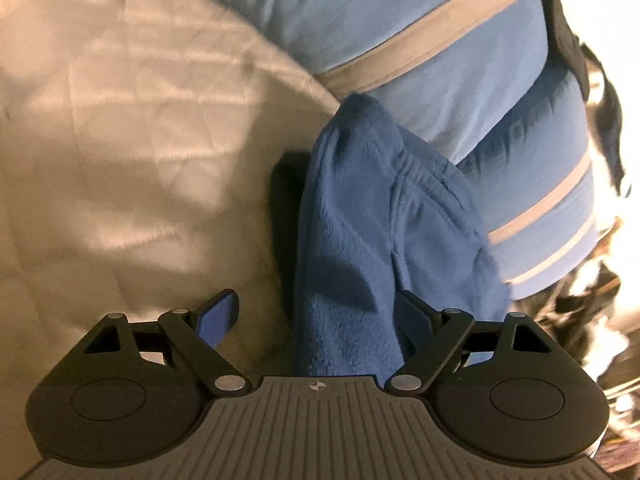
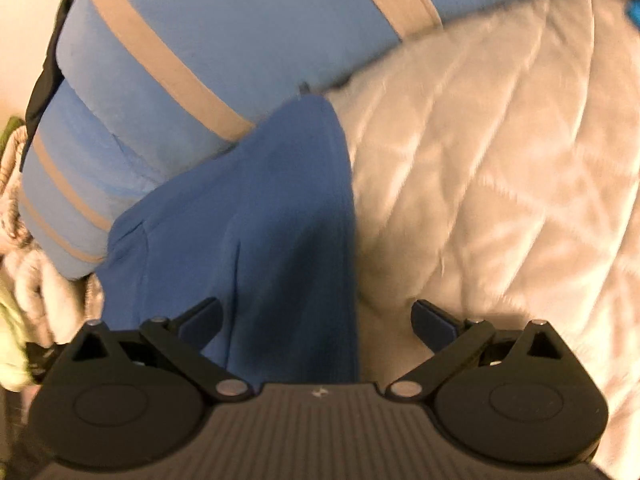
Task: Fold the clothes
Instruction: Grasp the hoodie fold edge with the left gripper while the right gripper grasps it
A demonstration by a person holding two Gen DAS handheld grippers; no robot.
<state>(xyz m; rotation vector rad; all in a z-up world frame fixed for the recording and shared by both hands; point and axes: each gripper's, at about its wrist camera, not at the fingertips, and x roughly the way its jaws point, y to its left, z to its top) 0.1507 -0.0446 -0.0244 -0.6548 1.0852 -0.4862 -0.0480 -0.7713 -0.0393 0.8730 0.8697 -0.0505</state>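
Both tongs, left [image 1: 316,316] and right [image 2: 316,320], gape wide around blue fleece [image 1: 360,220] (unpinched).

We see the left gripper [image 1: 316,320] with its jaws spread wide, blue-padded fingers [image 1: 216,318] angled outward on black linkage arms. Cloth lies between them, touching the right finger only. We see the right gripper [image 2: 318,322] in the same pose, jaws spread wide, its left finger against cloth and its right finger standing free.
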